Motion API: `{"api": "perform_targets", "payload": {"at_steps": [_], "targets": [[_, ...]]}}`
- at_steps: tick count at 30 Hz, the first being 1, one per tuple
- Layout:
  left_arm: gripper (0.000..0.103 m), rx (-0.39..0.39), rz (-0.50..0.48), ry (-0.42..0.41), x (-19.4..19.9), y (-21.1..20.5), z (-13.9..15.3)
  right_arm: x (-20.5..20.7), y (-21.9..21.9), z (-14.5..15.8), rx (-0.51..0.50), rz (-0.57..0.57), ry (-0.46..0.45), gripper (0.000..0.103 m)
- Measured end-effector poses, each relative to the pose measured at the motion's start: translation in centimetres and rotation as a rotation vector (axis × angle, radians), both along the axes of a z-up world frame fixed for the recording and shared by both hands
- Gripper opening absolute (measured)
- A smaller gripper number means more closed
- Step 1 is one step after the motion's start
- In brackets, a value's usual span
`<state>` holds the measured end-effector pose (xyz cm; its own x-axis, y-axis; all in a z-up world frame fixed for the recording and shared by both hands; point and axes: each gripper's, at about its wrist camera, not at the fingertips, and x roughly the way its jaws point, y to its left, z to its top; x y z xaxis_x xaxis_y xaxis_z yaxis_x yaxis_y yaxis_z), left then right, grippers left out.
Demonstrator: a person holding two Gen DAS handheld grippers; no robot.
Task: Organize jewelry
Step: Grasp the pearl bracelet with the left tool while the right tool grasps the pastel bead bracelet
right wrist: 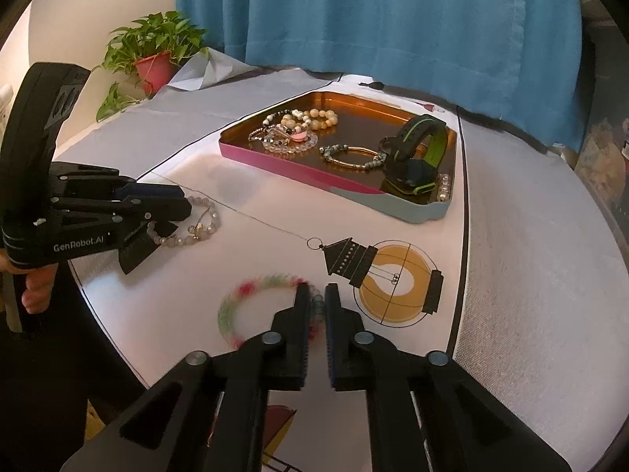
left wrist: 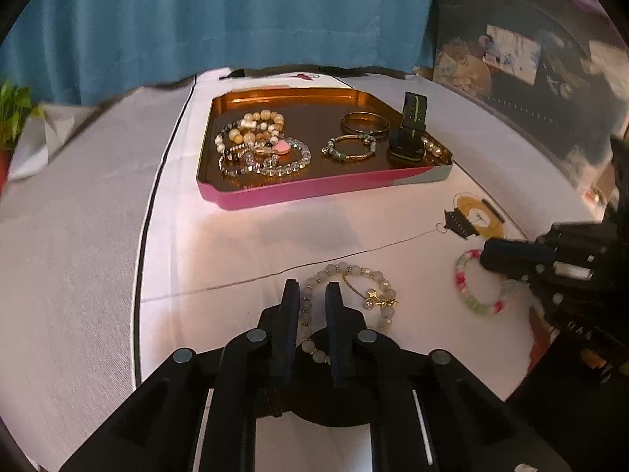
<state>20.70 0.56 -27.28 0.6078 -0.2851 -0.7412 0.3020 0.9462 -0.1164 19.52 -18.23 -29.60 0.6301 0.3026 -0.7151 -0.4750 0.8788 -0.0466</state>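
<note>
Left wrist view, left to right. A white cloth (left wrist: 98, 236) covers the bench, with a potted plant (left wrist: 13, 112) at the far left edge and a blue curtain (left wrist: 236, 15) behind. At centre rear stands the pink-sided tray (left wrist: 275, 194), its floor gold-brown. Inside, a heap of beaded bracelets (left wrist: 255, 143) lies to the left, a gold bangle (left wrist: 365, 122) and a green-beaded bangle (left wrist: 348, 148) in the middle, and a black-and-green watch (left wrist: 409, 133) at the right end, its strap upright. In the foreground the left tongs (left wrist: 312, 289) straddle the near-left arc of a pale grey bead bracelet (left wrist: 350, 303), one finger outside the loop and one inside, nearly pressed together on the strand. A gold star charm hangs within that loop. To the right, the right tongs (left wrist: 485, 255) lie over a pink, white and green bracelet (left wrist: 483, 289) resting on the cloth.

Right wrist view, left to right. The left tongs (right wrist: 184, 206) reach in from the left over the grey bead bracelet (right wrist: 188, 228). The potted plant (right wrist: 153, 55) stands behind. In the foreground the right tongs (right wrist: 316, 293) pinch the right-hand arc of the pink, white and green bracelet (right wrist: 251, 306), which appears blurred. A printed lantern design (right wrist: 393, 279) marks the cloth just beside it. The tray (right wrist: 306, 175) sits beyond, well apart from both loose bracelets.
</note>
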Motion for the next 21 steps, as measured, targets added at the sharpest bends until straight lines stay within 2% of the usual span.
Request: {"api": "perform_targets", "payload": {"at_steps": [3, 5, 9, 11, 15, 21], "targets": [[0.004, -0.126, 0.042, 0.053, 0.2, 1.6, -0.1, -0.2, 0.0, 0.1, 0.011, 0.015, 0.008, 0.006], [0.003, -0.164, 0.064, 0.07, 0.2, 2.0, -0.2, -0.5, 0.0, 0.0, -0.001, 0.016, 0.0, 0.006], [0.003, -0.123, 0.098, 0.073, -0.7, 1.0, 0.2, -0.9, -0.5, 0.1, 0.032, -0.02, 0.009, 0.006], [0.003, -0.141, 0.103, 0.081, -1.1, 0.7, 0.4, -1.0, -1.2, 0.4, 0.09, -0.066, 0.028, 0.006], [0.003, -0.147, 0.099, 0.059, -2.3, -0.1, 1.6, -2.4, -1.2, 1.4, 0.121, -0.102, 0.006, 0.006], [0.003, -0.186, 0.114, 0.052, -3.9, -0.2, 2.7, -4.9, -1.0, 2.4, 0.101, -0.114, -0.025, 0.006]]}}
